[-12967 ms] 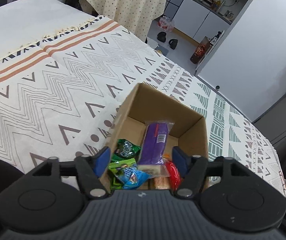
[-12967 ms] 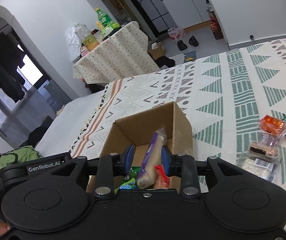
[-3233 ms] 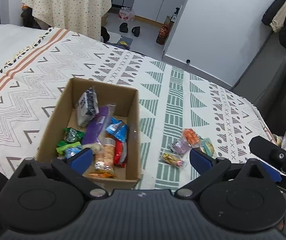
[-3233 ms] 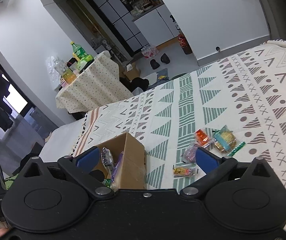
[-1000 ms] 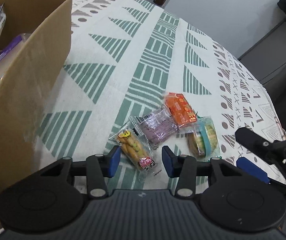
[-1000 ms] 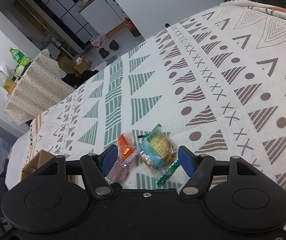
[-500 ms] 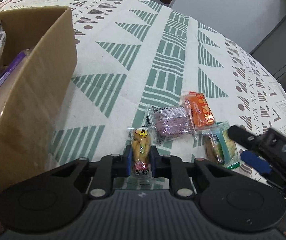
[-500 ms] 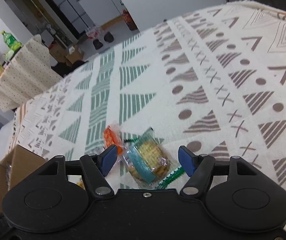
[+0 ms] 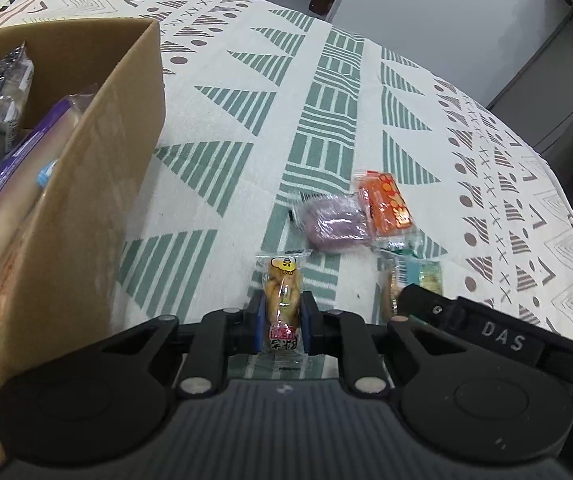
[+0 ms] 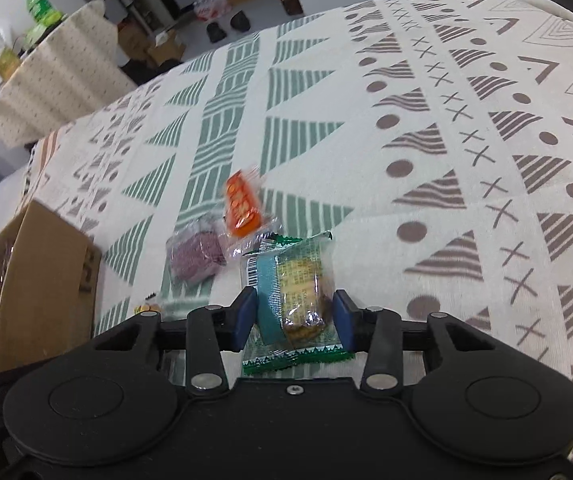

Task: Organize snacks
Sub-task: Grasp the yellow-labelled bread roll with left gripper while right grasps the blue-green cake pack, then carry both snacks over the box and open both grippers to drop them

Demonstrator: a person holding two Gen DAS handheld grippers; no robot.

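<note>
Yellow snack packet (image 9: 283, 300) clamped between left fingers (image 9: 260, 320); green cracker packet (image 10: 294, 292) clamped between right fingers (image 10: 244, 316).

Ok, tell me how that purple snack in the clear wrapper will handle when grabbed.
The purple snack in a clear crinkled wrapper looks small, so probably light. Its loose film likely crumples and slips under a claw. It lies flat on the patterned cloth, so rolling seems unlikely.

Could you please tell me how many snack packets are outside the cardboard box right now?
4: a yellow packet in the left gripper, a green packet in the right gripper, and a purple packet and orange packet on the bedspread. None appears hidden.
</note>
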